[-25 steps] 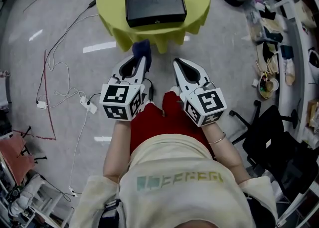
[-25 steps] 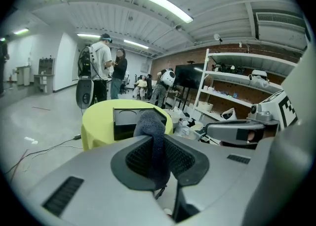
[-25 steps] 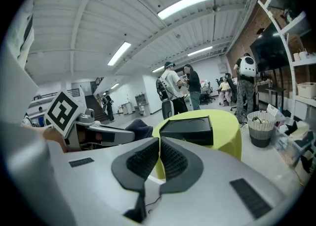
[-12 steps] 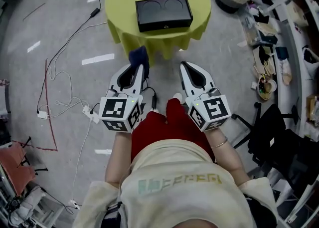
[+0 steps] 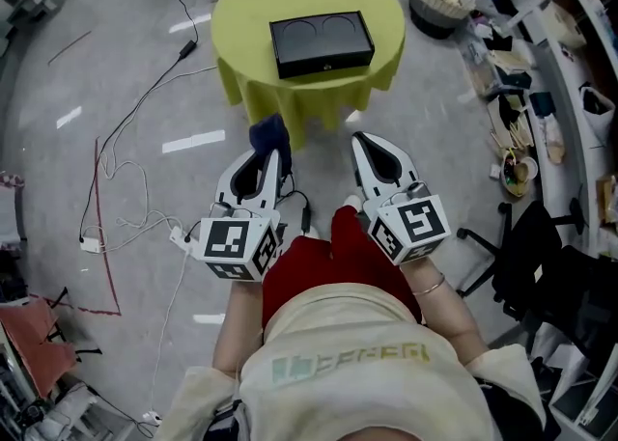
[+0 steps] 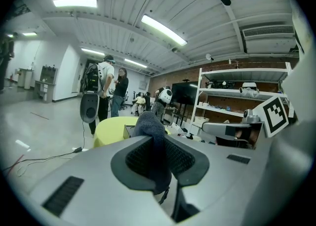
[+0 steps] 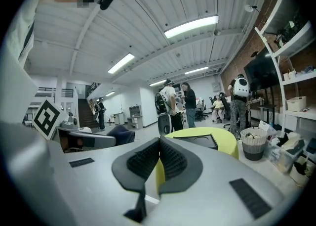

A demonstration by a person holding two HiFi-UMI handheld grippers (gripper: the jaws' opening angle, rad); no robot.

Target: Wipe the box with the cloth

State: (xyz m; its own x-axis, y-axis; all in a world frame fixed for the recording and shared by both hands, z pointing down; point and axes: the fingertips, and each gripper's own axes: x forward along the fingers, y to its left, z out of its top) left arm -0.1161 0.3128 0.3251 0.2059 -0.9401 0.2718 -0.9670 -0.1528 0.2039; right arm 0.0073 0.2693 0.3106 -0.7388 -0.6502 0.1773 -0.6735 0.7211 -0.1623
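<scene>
**Head view.**
- Box (image 5: 321,43): black, rect., lid w/ two round recesses; sits approx. centre of round table (image 5: 241,14) under yellow-green cover. Nothing touches it.
- Left gripper (image 5: 273,153): held low in front of the person, well short of the table. Dark blue cloth (image 5: 268,132) sticks out past its tips.
- Right gripper (image 5: 361,141): alongside, same height, tips pointing toward the table. Nothing seen in it.
- Floor: loose cables at the person's left; clutter, shelving and an office chair at right.

**Left gripper view.**
- Jaws clamped on the cloth; fabric bunches up above the pads and hangs down between them. Grip looks firm.
- Table edge and a sliver of the box show beyond the cloth, far off. People stand in the bkgd.

**Right gripper view.**
- Jaws closed, pad tips meeting, nothing between them; only the yellow cover shows through the gap below.
- Box on the table ahead, wicker basket (image 7: 254,143) to its right.

**Step.** Approach phase, prob. Cloth in hand, wiping not begun, box untouched.

**Next move calls for:** closing the distance to the table, lowering the cloth flat onto the lid, then strokes across the top. The empty gripper could steady the box, since a light box may slide on the cover.
</scene>
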